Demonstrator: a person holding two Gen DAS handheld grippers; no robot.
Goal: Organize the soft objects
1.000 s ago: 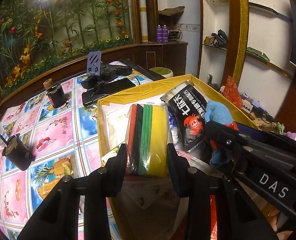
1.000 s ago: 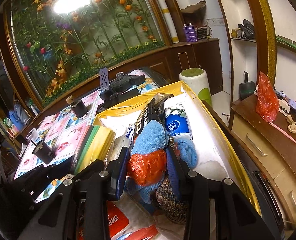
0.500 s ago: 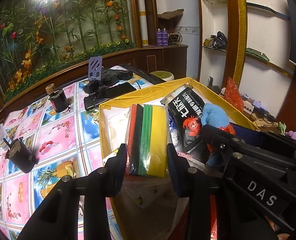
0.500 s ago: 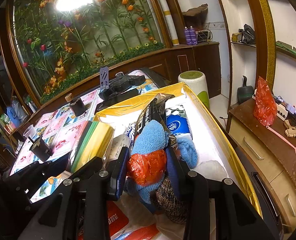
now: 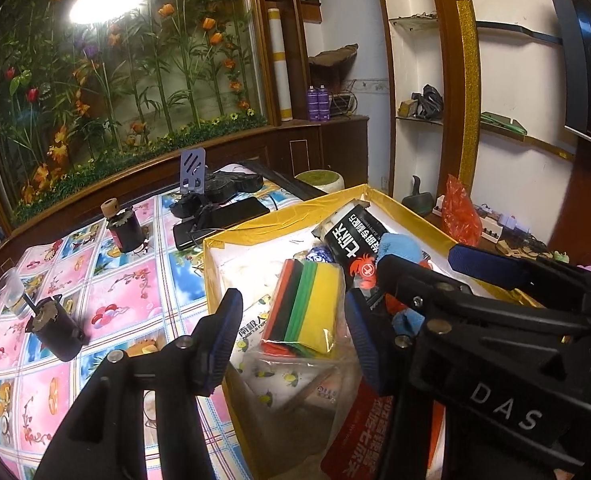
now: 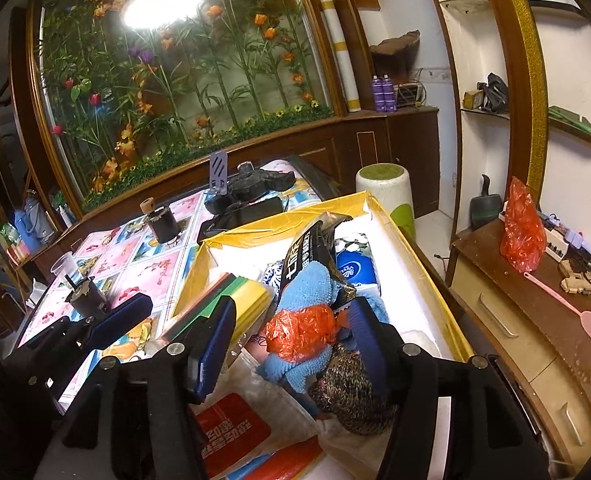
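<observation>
With both tongs spreading, the left tongs (image 5: 293, 338) clear of the sponge pack (image 5: 309, 306) and the right tongs (image 6: 291, 350) clear of the blue cloth bundle (image 6: 301, 326), either could topple inside the yellow box (image 6: 427, 264).

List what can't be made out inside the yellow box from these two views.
- Box floor: both views, buried under packets and cloths.
- Sponge pack lower end: right wrist view, behind the right tool's finger.
- Blue cloth: left wrist view, mostly behind the right tool.
- Knit item: right wrist view, partly behind a finger; what it is stays unclear.
- Red packet print: cut off, too blurred.
</observation>
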